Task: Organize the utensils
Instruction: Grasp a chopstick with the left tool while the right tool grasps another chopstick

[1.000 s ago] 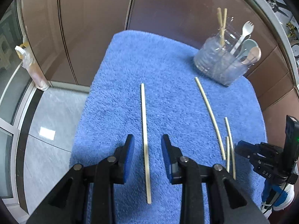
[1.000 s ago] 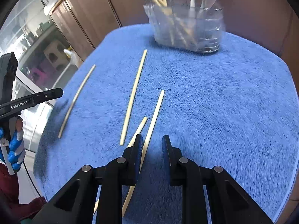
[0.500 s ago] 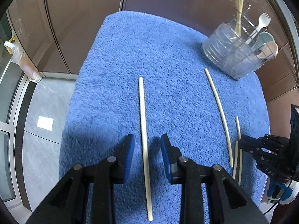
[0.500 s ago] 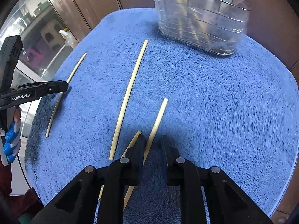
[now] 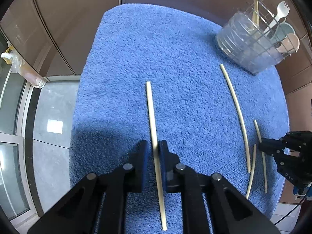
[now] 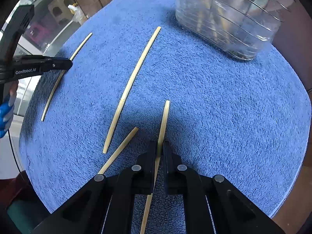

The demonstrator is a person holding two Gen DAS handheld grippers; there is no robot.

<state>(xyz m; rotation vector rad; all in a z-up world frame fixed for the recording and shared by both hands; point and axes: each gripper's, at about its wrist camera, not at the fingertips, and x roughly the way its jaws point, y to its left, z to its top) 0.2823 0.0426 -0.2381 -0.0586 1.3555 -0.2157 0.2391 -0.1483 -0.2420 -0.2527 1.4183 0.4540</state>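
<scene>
Two spoons (image 5: 286, 42) show only from left wrist.

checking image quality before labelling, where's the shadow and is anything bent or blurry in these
Left wrist view: a dark shadow falls on the blue towel left of the left gripper; fisheye bows the chopstick beside the holder; focus is sharp. Right wrist view: the utensil holder looks soft and smeared near the top edge; the long middle chopstick curves from lens distortion.

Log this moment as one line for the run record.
left gripper: closed on far-left chopstick | right gripper: closed on rightmost chopstick | two chopsticks loose on blue towel | holder: upright
</scene>
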